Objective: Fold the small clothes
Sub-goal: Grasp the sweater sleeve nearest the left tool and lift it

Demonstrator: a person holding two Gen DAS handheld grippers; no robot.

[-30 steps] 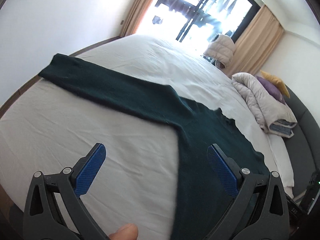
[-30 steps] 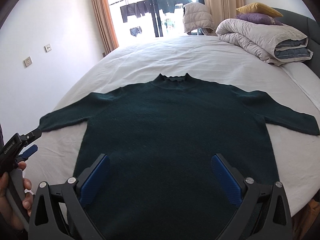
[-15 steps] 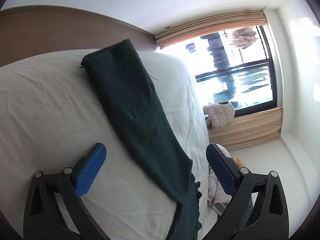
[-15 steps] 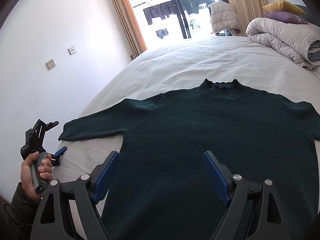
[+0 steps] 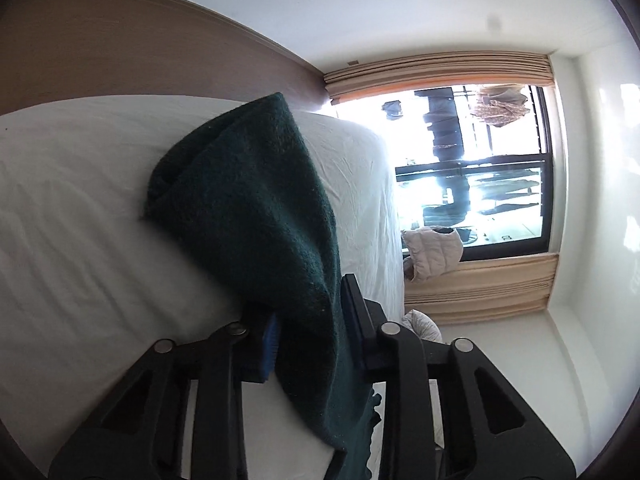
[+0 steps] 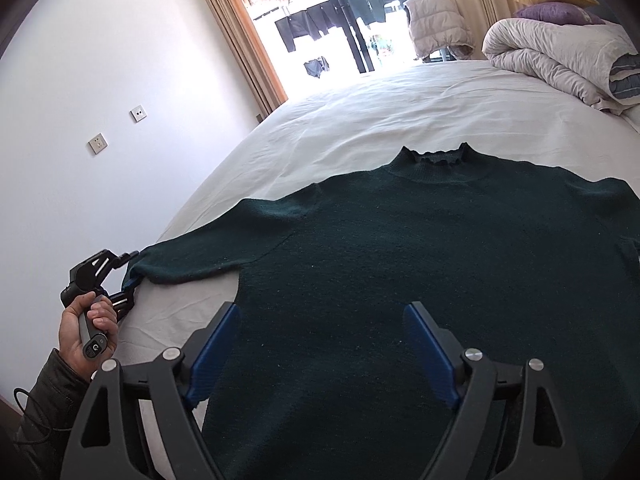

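Observation:
A dark green sweater [image 6: 420, 264] lies flat, front up, on the white bed [image 6: 360, 120], collar away from me. My left gripper [image 5: 310, 320] is shut on the cuff end of the sweater's left sleeve [image 5: 256, 200]; it also shows in the right wrist view [image 6: 130, 272], gripping the sleeve [image 6: 192, 256] at the bed's left edge. My right gripper [image 6: 322, 344] is open and empty, low over the sweater's lower body.
A rolled grey duvet [image 6: 560, 60] with purple and yellow pillows sits at the far right of the bed. A padded jacket [image 6: 436, 24] hangs by the balcony door. A white wall [image 6: 80, 80] runs close along the bed's left side.
My left gripper has moved in onto the sleeve end and closed on it. My right gripper has swung slightly left and stayed open over the sweater.

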